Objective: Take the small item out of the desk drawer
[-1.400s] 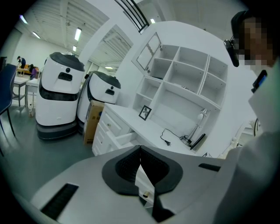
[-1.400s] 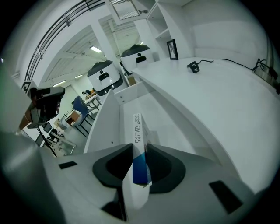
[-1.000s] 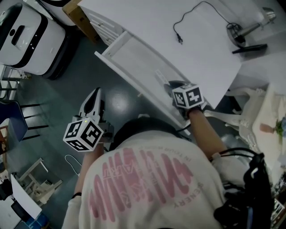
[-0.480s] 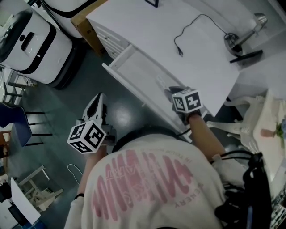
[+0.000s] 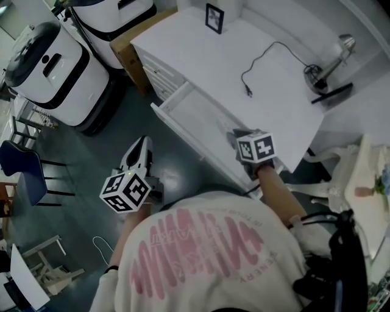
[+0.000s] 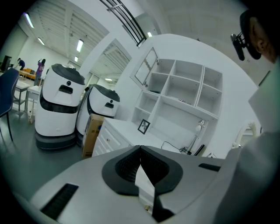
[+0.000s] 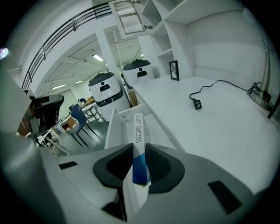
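The white desk drawer [image 5: 180,105] stands pulled out from the desk [image 5: 207,61]. My right gripper [image 5: 236,135] is over its near end, shut on a slim white and blue box [image 7: 137,131]. In the right gripper view the box stands on edge between the pads [image 7: 118,164] and pokes forward over the open drawer [image 7: 110,127]. My left gripper [image 5: 142,144] hangs over the dark floor, left of the drawer. Its jaws meet at the tip with nothing between them [image 6: 140,148]. The box itself is hard to make out in the head view.
On the desk top lie a black cable [image 5: 263,60], a small picture frame [image 5: 214,17], a desk lamp [image 5: 331,58] and a dark bar [image 5: 332,93]. Two white robots [image 5: 52,70] and a cardboard box [image 5: 135,38] stand left of the desk. A blue chair [image 5: 24,173] is at far left.
The head view has swung, so the desk and drawer sit lower in the picture and more of the desk shows. Both grippers keep about the same place; the right stays shut on the box.
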A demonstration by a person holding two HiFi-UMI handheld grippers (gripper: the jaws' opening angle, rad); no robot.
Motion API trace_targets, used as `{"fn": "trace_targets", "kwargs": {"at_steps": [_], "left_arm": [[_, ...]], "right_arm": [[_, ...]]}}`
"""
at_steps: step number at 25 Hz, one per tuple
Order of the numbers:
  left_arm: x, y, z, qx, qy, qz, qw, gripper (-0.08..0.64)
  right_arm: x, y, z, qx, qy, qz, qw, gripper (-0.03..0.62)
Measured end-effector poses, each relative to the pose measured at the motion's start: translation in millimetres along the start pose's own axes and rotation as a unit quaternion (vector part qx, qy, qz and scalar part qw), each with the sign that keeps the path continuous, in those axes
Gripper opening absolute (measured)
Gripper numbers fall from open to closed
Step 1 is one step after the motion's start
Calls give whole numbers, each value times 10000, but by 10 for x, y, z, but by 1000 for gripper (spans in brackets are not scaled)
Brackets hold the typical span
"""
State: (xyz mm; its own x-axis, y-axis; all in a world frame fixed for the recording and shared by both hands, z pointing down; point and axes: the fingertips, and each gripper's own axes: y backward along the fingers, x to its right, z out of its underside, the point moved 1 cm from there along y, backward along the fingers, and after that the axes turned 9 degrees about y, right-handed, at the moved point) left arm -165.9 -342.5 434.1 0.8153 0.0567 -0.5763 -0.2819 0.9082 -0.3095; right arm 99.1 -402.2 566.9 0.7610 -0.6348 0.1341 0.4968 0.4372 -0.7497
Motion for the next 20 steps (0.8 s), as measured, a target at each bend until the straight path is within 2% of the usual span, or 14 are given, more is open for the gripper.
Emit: {"fn": "trace_targets", "kwargs": {"at_steps": [8,14,20], "left_arm": [[60,7,-119,158,-30,69,9998,29],[34,105,-202,296,-81,73,9995,29],[71,250,-243,387,-132,143,9991,29]], "right_arm": [[-85,87,-335,376,35,13,9993,100],[-191,263,-655,849,25,69,9964,101],[-415,536,-928,1299,245,78,9912,101]]}}
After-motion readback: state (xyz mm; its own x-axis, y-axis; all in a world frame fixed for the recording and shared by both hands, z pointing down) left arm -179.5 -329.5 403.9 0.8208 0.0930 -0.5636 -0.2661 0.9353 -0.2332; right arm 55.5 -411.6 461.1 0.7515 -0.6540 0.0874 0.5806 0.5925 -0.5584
